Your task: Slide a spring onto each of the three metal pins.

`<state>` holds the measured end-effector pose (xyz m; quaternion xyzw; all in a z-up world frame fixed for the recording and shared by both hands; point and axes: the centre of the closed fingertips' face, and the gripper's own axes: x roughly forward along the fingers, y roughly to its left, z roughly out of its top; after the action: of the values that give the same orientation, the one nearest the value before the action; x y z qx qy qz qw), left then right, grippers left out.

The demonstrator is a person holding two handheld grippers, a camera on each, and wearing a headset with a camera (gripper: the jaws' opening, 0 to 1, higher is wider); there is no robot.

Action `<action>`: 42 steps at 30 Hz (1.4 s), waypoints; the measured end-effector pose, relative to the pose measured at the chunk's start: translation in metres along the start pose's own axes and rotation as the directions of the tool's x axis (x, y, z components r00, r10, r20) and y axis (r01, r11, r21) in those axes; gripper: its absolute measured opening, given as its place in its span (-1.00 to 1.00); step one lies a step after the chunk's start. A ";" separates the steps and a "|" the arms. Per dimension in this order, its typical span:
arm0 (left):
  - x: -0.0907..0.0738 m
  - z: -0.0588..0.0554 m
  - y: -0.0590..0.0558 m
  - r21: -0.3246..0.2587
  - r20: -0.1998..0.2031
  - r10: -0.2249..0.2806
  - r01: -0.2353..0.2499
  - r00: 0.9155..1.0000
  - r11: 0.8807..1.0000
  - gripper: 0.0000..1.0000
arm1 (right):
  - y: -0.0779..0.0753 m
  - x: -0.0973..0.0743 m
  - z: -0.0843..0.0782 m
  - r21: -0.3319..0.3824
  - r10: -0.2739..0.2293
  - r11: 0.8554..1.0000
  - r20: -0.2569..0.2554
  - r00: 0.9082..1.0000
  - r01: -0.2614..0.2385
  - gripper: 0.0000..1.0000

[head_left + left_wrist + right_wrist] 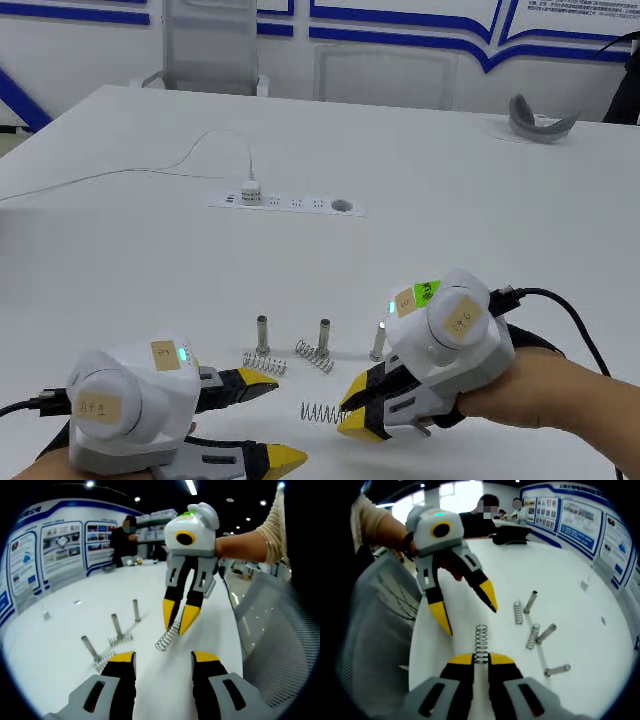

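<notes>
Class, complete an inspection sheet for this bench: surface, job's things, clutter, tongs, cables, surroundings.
Surface: white table, smooth.
Job's things: three metal pins upright, none carrying a spring; two loose springs lying by their bases; third spring gripped.
Clutter: grey curved object at far edge.
Tongs: left tongs open; right tongs shut on third spring.
Cables: white cable to a charger on the power strip; black cable from right tongs.
Surroundings: chair, display boards, people behind.

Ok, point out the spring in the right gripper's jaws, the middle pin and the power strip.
held spring [481, 640], right gripper view, on its middle coils.
middle pin [324, 335], head view, on its shaft.
power strip [295, 203], head view, on its top face.
</notes>
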<state>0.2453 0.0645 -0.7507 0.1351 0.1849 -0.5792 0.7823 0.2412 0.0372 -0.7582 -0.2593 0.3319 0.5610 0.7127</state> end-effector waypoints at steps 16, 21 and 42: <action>0.008 0.000 -0.013 0.083 -0.018 -0.047 0.049 0.999 0.995 -0.43 | 0.015 0.003 0.007 -0.049 0.054 0.997 -0.038 0.998 -0.056 -0.77; 0.008 -0.002 -0.016 0.107 -0.030 -0.053 0.056 0.998 0.993 -0.53 | 0.019 0.003 0.007 -0.050 0.072 0.996 -0.049 0.996 -0.074 -0.77; 0.011 -0.003 -0.020 0.163 -0.041 -0.055 0.061 0.998 0.985 -0.76 | 0.026 -0.009 0.033 -0.056 0.094 0.994 -0.011 0.996 -0.094 -0.77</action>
<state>0.2281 0.0508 -0.7581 0.2040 0.1546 -0.6125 0.7479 0.2203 0.0625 -0.7297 -0.2656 0.3307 0.6020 0.6765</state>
